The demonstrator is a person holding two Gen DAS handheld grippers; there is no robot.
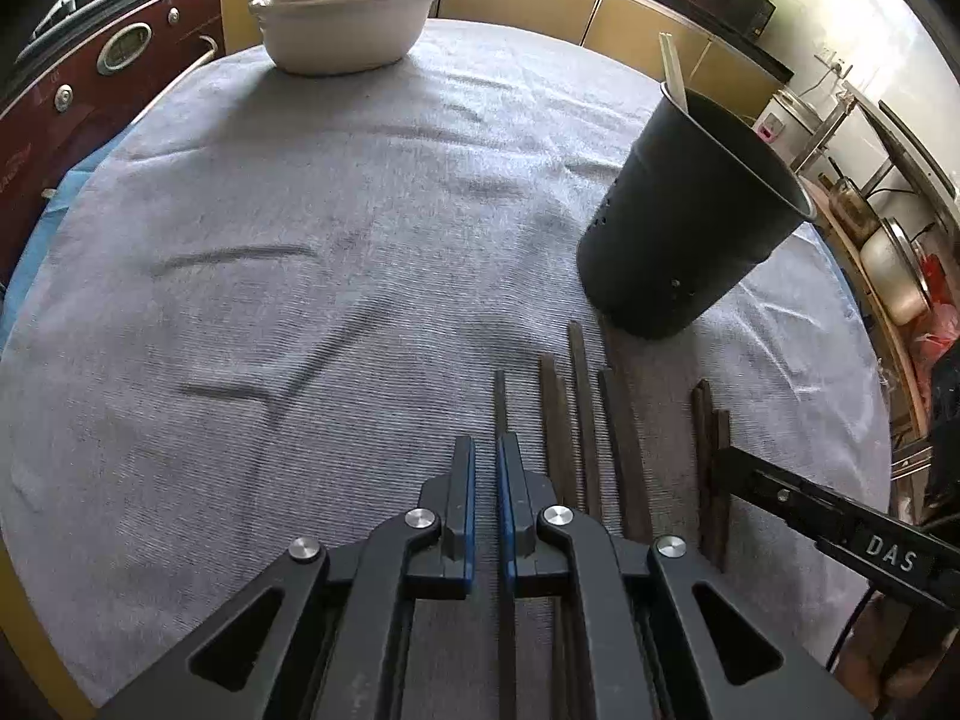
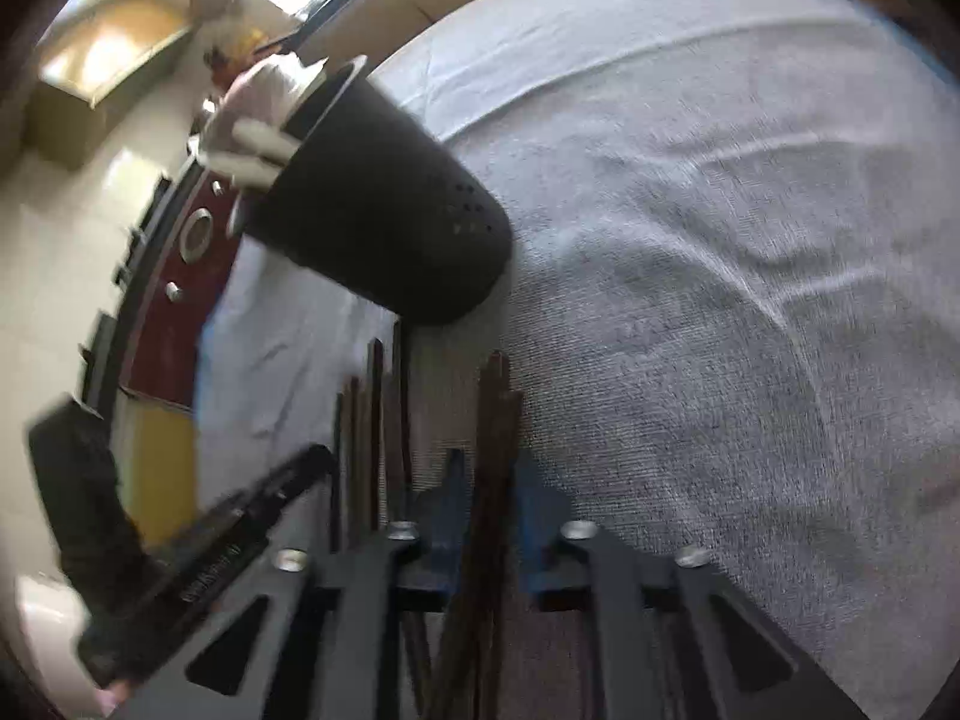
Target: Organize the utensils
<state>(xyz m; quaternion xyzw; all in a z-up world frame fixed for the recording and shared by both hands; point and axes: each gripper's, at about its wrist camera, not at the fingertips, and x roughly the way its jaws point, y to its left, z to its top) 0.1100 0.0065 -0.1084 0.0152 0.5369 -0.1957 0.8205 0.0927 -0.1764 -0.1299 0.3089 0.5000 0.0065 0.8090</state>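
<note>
Several dark brown chopsticks (image 1: 591, 420) lie side by side on the grey cloth in front of a black perforated utensil holder (image 1: 690, 222) that has a pale utensil (image 1: 675, 72) standing in it. My left gripper (image 1: 486, 450) hovers low over the leftmost chopstick (image 1: 499, 402), jaws narrowly apart, the stick's end running under the right finger. My right gripper (image 2: 489, 468) straddles a pair of chopsticks (image 2: 495, 408); its jaws stand apart on either side. The holder (image 2: 384, 204) shows behind them in the blurred right wrist view. The right gripper also shows in the left wrist view (image 1: 720, 462).
A white basin (image 1: 342, 24) with plastic-wrapped items stands at the table's far edge. The grey cloth (image 1: 300, 240) covers the round table. A dark red appliance (image 1: 90, 96) stands left, kitchen cabinets (image 1: 540, 0) behind, pots (image 1: 894, 276) on a shelf right.
</note>
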